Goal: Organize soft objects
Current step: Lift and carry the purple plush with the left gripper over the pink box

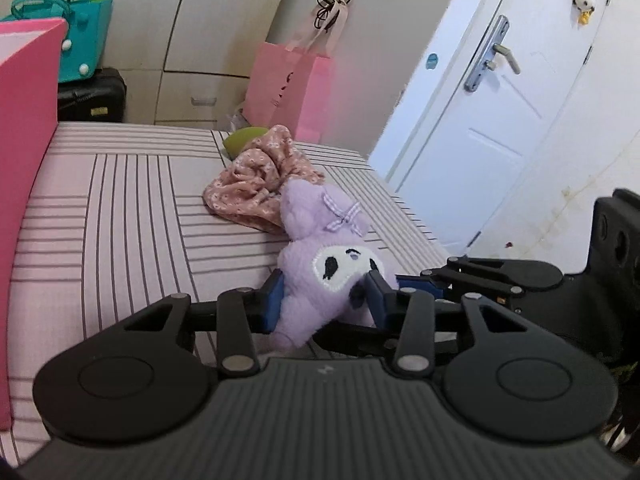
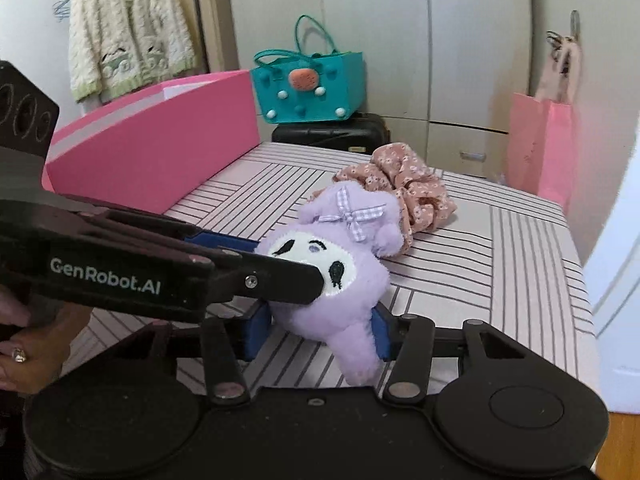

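Note:
A purple plush toy (image 1: 320, 276) with a white face and a checked bow lies on the striped pink surface (image 1: 120, 220). My left gripper (image 1: 325, 300) is shut on it, blue pads pressed into both sides of its body. My right gripper (image 2: 320, 334) is shut on the same plush toy (image 2: 340, 280) lower down, around its body. In the right wrist view the left gripper (image 2: 280, 268) reaches in from the left across the toy's face. In the left wrist view the right gripper (image 1: 416, 282) comes in from the right. A floral pink fabric scrunchie (image 1: 256, 184) (image 2: 404, 184) lies just behind the toy.
A tall pink box (image 2: 160, 152) (image 1: 24, 160) stands on the surface's left side. A green object (image 1: 242, 140) peeks out behind the scrunchie. Beyond are a teal bag (image 2: 312, 88) on a black case (image 2: 332, 132), a pink paper bag (image 1: 288, 92) and a white door (image 1: 500, 100).

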Available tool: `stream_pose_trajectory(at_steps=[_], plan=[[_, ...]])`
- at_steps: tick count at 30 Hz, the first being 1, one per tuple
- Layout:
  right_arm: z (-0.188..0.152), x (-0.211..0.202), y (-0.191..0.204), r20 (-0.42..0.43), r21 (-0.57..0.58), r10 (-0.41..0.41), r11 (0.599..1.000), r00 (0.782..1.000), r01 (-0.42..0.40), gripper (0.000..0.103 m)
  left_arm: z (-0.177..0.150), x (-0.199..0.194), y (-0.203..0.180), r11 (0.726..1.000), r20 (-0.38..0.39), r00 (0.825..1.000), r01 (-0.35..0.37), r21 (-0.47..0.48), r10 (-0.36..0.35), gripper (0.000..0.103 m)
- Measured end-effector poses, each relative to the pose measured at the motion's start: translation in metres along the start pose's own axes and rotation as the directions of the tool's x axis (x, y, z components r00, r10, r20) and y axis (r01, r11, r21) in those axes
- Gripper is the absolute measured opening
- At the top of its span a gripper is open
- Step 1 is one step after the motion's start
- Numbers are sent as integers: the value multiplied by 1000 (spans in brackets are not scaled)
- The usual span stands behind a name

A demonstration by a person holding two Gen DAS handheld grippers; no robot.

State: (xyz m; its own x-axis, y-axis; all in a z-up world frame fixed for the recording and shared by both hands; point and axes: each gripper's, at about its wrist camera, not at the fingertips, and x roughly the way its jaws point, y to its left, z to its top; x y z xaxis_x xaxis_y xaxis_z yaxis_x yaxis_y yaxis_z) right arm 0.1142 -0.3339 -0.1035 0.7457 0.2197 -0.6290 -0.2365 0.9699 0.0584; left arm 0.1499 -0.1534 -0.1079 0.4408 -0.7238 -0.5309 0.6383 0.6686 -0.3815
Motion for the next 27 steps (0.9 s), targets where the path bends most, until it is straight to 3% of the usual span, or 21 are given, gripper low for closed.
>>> stream_pose_trajectory(at_steps=[6, 15, 27], plan=[[-3, -20, 20, -25, 61, -39, 997, 999, 41, 59, -8, -21, -12, 999, -11, 1000, 22, 42, -21, 42], [-6, -33, 53, -101, 75, -82, 993, 991, 90, 58, -19, -44, -4, 997, -45, 996, 72, 31, -70, 42], [8, -39, 112, -134, -15, -71, 997, 989, 69, 57, -32, -103, 15, 999, -15, 999, 29, 13, -29, 41]])
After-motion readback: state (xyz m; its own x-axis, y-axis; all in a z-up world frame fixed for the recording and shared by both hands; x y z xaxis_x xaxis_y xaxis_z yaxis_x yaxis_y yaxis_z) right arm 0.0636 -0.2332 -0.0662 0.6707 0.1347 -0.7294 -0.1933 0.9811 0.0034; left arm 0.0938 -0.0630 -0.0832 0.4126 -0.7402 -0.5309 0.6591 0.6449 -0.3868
